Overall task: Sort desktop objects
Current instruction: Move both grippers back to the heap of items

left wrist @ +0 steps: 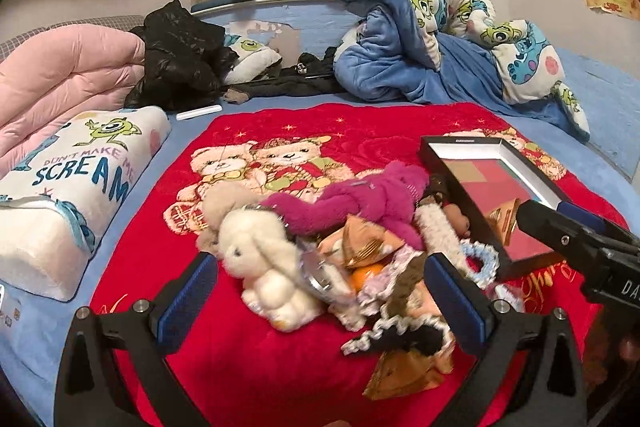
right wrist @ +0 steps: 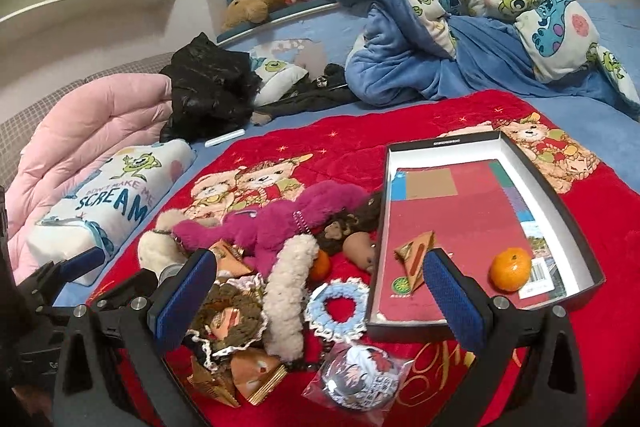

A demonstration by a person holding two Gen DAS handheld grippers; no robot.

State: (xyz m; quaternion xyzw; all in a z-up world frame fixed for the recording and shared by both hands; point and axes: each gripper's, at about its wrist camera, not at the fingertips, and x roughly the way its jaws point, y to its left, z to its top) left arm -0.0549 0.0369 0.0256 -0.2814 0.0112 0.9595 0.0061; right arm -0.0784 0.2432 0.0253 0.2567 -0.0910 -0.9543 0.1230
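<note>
A heap of small things lies on a red blanket (left wrist: 248, 367): a white plush rabbit (left wrist: 264, 267), a magenta plush (left wrist: 360, 203), snack packets (right wrist: 256, 371), a blue-white scrunchie (right wrist: 338, 305), a cream fuzzy band (right wrist: 286, 295) and an orange (right wrist: 320, 265). My left gripper (left wrist: 320, 301) is open just above the rabbit and the heap. My right gripper (right wrist: 320, 297) is open over the scrunchie. The shallow box (right wrist: 568, 223) to the right holds an orange (right wrist: 511, 269) and a snack packet (right wrist: 414, 259). The right gripper's arm also shows in the left wrist view (left wrist: 576, 239).
A white Monsters pillow (left wrist: 68, 195) and a pink quilt (left wrist: 60, 83) lie to the left. A black jacket (left wrist: 180, 59) and a crumpled blue blanket (left wrist: 432, 43) lie behind. A wrapped round item (right wrist: 360, 377) sits near the front.
</note>
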